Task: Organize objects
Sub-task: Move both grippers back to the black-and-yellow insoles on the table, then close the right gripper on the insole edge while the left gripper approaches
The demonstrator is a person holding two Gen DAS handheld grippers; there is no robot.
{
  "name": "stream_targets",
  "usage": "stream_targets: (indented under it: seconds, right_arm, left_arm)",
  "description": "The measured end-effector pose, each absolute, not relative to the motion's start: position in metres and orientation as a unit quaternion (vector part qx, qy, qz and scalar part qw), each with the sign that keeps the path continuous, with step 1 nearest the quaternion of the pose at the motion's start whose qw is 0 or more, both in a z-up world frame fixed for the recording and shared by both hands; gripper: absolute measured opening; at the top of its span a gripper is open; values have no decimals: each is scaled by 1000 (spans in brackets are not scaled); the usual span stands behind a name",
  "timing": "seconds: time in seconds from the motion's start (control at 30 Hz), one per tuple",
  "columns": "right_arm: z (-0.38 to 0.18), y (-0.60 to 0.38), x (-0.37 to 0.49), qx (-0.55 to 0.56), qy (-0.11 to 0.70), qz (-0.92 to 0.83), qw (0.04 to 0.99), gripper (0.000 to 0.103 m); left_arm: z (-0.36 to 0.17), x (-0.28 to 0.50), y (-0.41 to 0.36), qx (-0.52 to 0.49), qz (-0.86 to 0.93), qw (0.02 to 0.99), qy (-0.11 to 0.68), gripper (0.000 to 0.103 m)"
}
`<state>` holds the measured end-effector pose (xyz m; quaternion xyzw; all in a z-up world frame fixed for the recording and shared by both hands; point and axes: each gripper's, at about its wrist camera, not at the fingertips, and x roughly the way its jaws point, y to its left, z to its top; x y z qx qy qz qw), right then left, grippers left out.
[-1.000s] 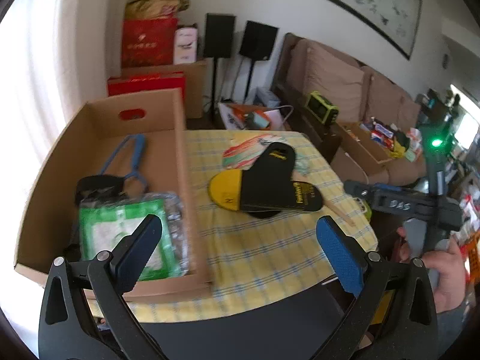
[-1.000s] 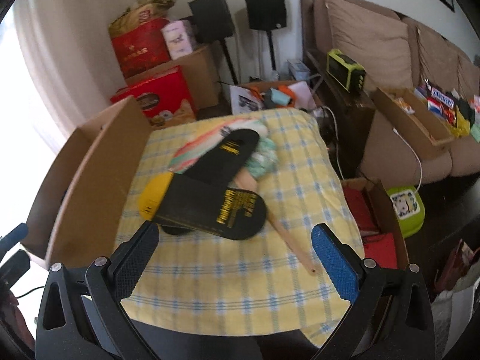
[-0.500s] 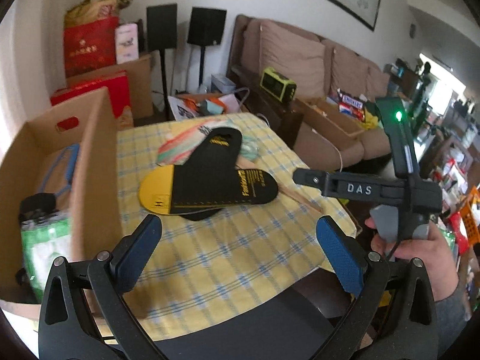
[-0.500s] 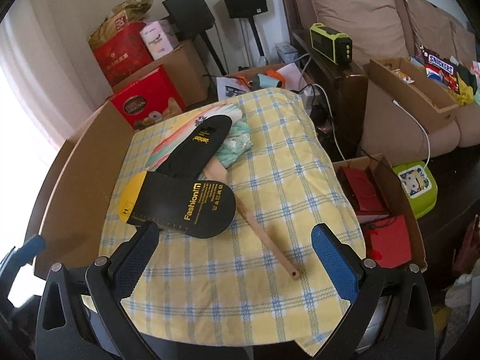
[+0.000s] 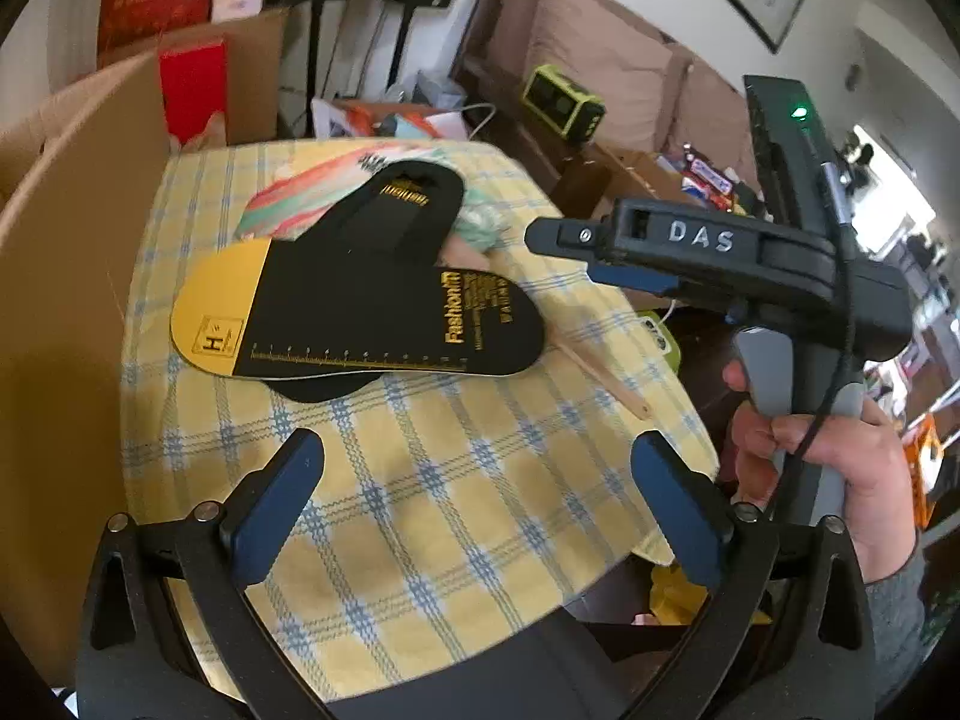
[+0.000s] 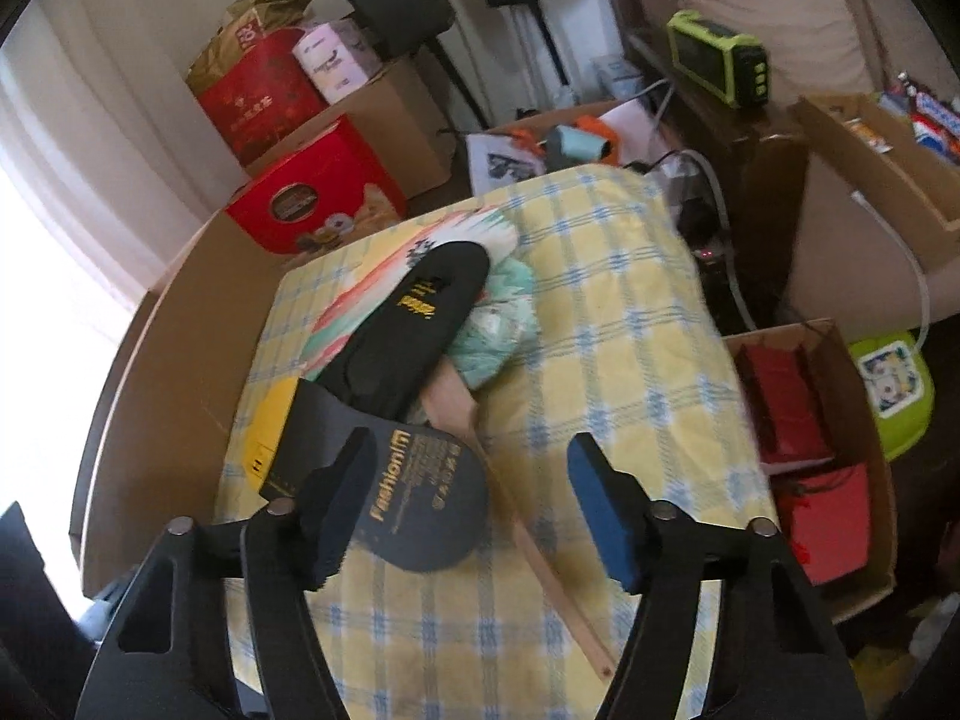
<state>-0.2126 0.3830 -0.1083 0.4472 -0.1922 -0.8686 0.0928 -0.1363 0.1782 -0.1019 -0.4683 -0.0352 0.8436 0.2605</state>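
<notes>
right tool (image 6: 471,504) closing above insole (image 6: 414,498)

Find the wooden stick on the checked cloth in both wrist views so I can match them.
Left wrist: wooden stick right of centre, poking out from under the yellow-toed insole.
Right wrist: wooden stick lower centre, running down between the open, closing fingers.
Shared landmark: green radio beside the sofa.

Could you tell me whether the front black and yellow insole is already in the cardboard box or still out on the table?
Out: the insole lies on the checked tablecloth, beside the cardboard box.
</notes>
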Motion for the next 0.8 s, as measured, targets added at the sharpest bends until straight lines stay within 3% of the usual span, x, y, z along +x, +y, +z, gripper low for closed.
stream_targets:
  seconds: [0.13, 0.67, 0.8]
  right_arm:
    - [-117, 380, -227, 453, -206, -860, 112, 48]
    - [-125, 360, -220, 473, -181, -848, 154, 48]
    - [-125, 349, -209, 482, -177, -839, 179, 43]
  left_arm:
    - [-113, -145, 176, -479, 837, 258, -52, 101]
    - [-135, -165, 171, -505, 822, 251, -82, 98]
    - [-139, -166, 167, -510, 819, 249, -88, 98]
